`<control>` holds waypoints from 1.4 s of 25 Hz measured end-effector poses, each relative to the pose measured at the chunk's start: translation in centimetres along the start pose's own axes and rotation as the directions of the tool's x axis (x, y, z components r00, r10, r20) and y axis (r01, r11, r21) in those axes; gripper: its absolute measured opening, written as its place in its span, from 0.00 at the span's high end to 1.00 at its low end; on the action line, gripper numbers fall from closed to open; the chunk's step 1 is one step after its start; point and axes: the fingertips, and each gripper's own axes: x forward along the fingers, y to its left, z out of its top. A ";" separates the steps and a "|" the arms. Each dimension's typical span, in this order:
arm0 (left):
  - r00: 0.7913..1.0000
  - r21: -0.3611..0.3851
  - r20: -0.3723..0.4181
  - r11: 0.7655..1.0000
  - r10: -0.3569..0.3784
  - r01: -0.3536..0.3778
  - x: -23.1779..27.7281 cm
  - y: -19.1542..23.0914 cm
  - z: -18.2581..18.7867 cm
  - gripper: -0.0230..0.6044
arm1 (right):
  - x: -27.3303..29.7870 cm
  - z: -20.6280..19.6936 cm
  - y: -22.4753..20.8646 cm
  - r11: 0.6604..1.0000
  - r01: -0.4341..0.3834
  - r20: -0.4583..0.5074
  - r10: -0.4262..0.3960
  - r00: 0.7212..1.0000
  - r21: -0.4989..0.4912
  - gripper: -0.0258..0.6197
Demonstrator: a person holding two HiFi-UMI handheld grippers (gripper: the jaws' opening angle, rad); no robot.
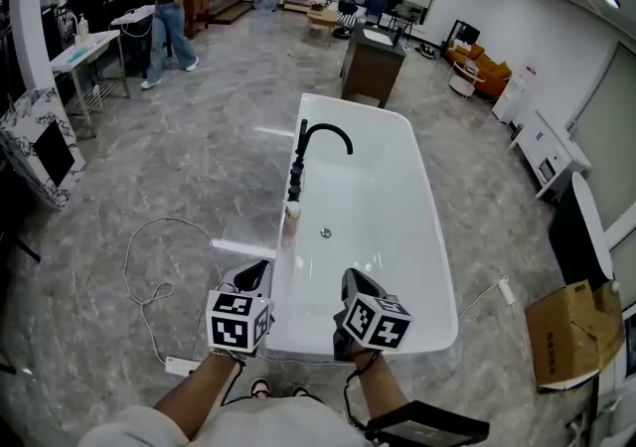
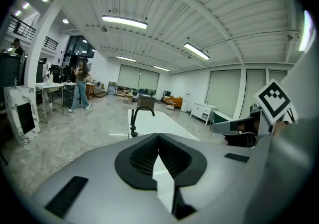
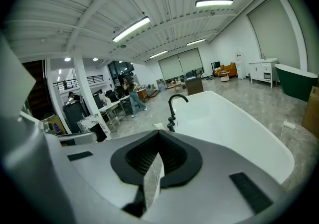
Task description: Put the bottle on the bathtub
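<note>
**Bottle apparently placed, claws empty**
The left claw (image 1: 260,269) and right claw (image 1: 350,278) are held closed on nothing at the bathtub's (image 1: 438,266) near end. The small bottle (image 1: 292,209) seems set on the rim beside the tap (image 1: 320,136), so it is best left untouched.

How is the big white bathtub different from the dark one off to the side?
The white bathtub is white all over; the dark bathtub is green outside. The white bathtub carries a black faucet; none shows on the dark bathtub. Both stand on the grey floor.
</note>
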 end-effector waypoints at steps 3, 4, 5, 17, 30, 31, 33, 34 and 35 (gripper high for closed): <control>1.000 -0.005 0.002 1.000 0.022 -0.022 0.3 -0.5 0.3 0.94 | 0.0 0.4 -0.6 1.000 -0.018 -0.009 0.017 1.000 -0.003 0.92; 1.000 -0.010 0.003 1.000 0.029 -0.029 0.4 -0.6 0.4 0.94 | -0.1 0.4 -0.8 1.000 -0.023 -0.012 0.022 1.000 -0.005 0.92; 0.999 -0.014 0.004 0.999 0.036 -0.036 0.4 -0.7 0.3 0.94 | -0.2 0.4 -1.0 1.000 -0.027 -0.016 0.027 1.000 -0.008 0.92; 0.995 -0.019 -0.008 0.994 0.104 -0.104 0.6 -1.9 -0.9 0.94 | -0.2 -0.3 -3.4 0.999 -0.052 -0.033 0.052 0.998 0.013 0.92; 0.989 -0.055 0.004 0.987 0.149 -0.148 0.4 -1.2 -1.0 0.94 | -0.3 0.8 -2.8 0.995 -0.066 -0.014 0.066 0.998 -0.070 0.92; 0.989 -0.050 0.005 0.988 0.148 -0.148 0.5 -1.2 -1.0 0.94 | -0.2 0.8 -2.7 0.994 -0.060 -0.012 0.059 0.998 -0.089 0.92; 0.989 -0.044 0.006 0.988 0.146 -0.146 0.6 -1.1 -1.0 0.94 | -0.1 0.9 -2.4 0.993 -0.054 -0.010 0.053 0.999 -0.108 0.92; 0.989 -0.043 0.005 0.989 0.145 -0.144 0.6 -1.0 -1.0 0.94 | 0.0 0.9 -2.3 0.992 -0.052 -0.010 0.052 0.999 -0.111 0.92; 0.990 -0.041 0.002 0.989 0.143 -0.142 0.6 -1.0 -1.1 0.94 | 0.0 0.9 -2.2 0.992 -0.051 -0.009 0.050 0.999 -0.113 0.92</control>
